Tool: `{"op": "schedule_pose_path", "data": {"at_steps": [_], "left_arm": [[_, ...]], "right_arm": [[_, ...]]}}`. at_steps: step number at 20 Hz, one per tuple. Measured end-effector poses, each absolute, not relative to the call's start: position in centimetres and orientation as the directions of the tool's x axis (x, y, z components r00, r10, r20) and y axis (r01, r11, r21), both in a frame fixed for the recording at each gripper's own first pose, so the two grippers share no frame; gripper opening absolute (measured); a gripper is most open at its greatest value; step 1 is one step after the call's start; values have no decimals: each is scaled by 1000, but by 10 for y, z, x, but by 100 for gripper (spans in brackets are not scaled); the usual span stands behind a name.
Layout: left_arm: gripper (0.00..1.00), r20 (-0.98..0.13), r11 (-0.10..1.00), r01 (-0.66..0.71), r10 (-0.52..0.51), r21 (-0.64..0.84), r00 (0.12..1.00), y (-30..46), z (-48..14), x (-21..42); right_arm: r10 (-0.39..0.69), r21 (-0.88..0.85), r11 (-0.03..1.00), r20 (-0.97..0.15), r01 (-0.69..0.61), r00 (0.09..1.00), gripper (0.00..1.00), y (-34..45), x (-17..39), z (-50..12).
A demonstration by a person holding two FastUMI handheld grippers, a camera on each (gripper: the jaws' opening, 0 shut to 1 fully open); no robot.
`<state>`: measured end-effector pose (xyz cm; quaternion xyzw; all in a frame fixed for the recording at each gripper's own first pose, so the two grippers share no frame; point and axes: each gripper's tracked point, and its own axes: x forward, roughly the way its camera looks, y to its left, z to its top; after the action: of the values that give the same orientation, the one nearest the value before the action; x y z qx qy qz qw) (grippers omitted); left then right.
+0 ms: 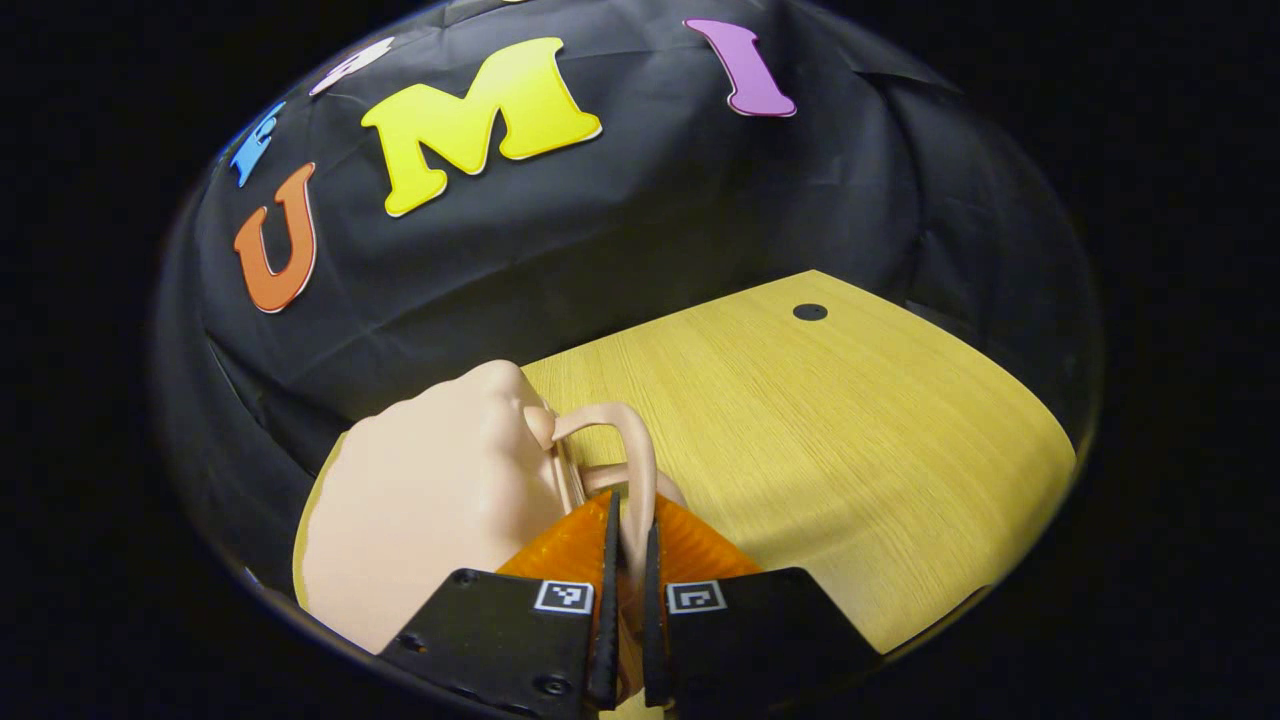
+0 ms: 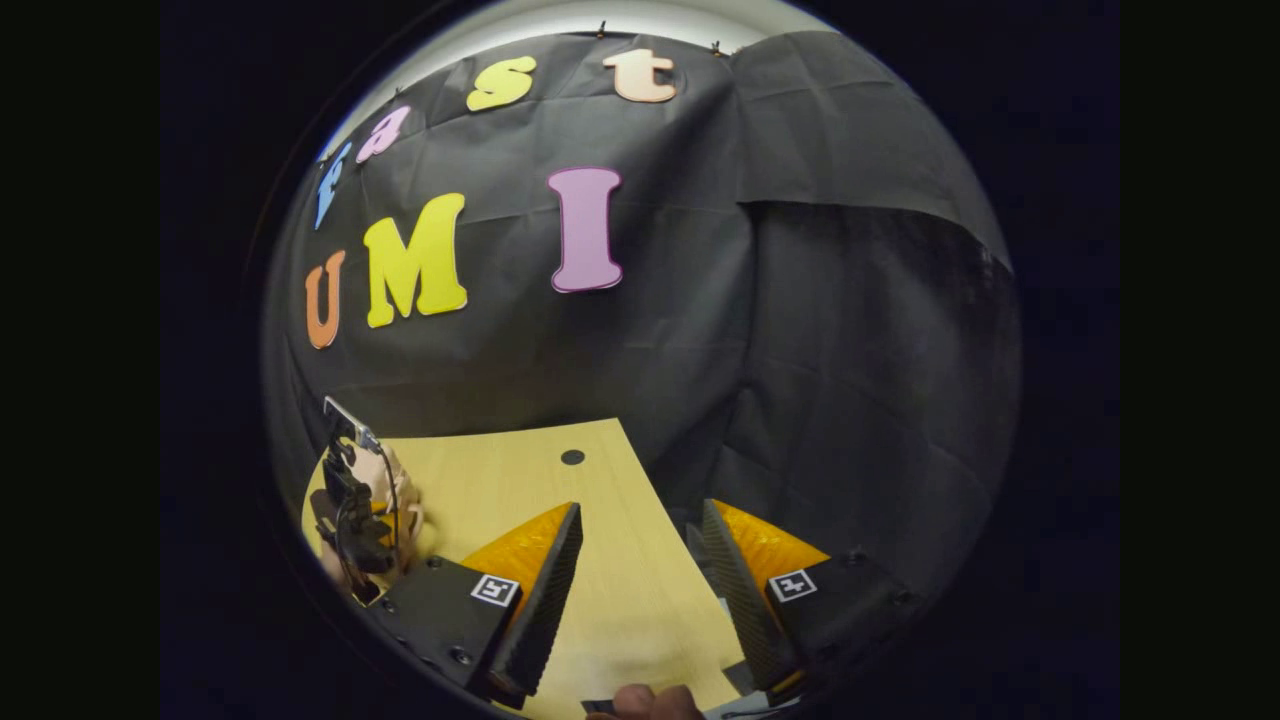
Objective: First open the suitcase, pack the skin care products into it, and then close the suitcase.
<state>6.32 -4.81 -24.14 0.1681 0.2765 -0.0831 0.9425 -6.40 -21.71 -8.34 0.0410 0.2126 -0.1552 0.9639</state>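
Smooth pale plastic forms the rounded suitcase [image 1: 430,510], whose curved handle [image 1: 635,470] the left gripper [image 1: 628,570] pinches between both fingers. The right gripper [image 2: 640,575] hangs spread wide and empty over the wood-grain table [image 2: 610,600].

A wooden table [image 1: 850,440] — one small dark round spot [image 1: 810,312] on it.

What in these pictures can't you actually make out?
- Suitcase, left gripper view: the near part is hidden behind the left gripper, shut on its handle, so open or closed can't be told.
- Suitcase, right gripper view: small at the left edge, mostly hidden behind the left gripper.
- Table, right gripper view: its near end is cut off behind the open right gripper.
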Motion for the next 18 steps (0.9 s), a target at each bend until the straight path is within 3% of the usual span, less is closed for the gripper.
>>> {"op": "schedule_pose_path", "data": {"at_steps": [4,6,7,8,9,11,13,15,18], "left_arm": [[26,-602,935,263,-71,238,796,-57,-249,59],[38,-617,945,266,-97,188,781,-65,-250,51],[47,-626,951,272,-122,148,770,-72,-246,42],[72,-618,959,263,-145,102,772,-77,-234,34],[84,-598,967,248,-170,51,783,-80,-219,29],[88,-536,978,209,-168,16,827,-73,-185,29],[91,-351,986,165,-156,-2,923,-50,-104,34],[94,-134,996,82,-80,16,988,-7,-18,36],[94,-19,999,38,-38,0,999,20,36,33]], "right_arm": [[-261,20,955,-425,297,867,72,-215,-57,-85],[-245,25,959,-420,281,874,72,-209,-52,-84],[-232,23,964,-409,264,883,72,-203,-49,-80],[-212,19,971,-400,239,892,72,-194,-46,-77],[-191,21,976,-394,216,899,72,-185,-42,-73],[-145,21,986,-373,165,916,70,-162,-33,-63],[-76,17,996,-329,86,941,72,-127,-21,-44],[-12,11,1000,-268,16,963,72,-86,-4,-17],[30,25,999,-183,-25,983,72,-52,11,17]]}}
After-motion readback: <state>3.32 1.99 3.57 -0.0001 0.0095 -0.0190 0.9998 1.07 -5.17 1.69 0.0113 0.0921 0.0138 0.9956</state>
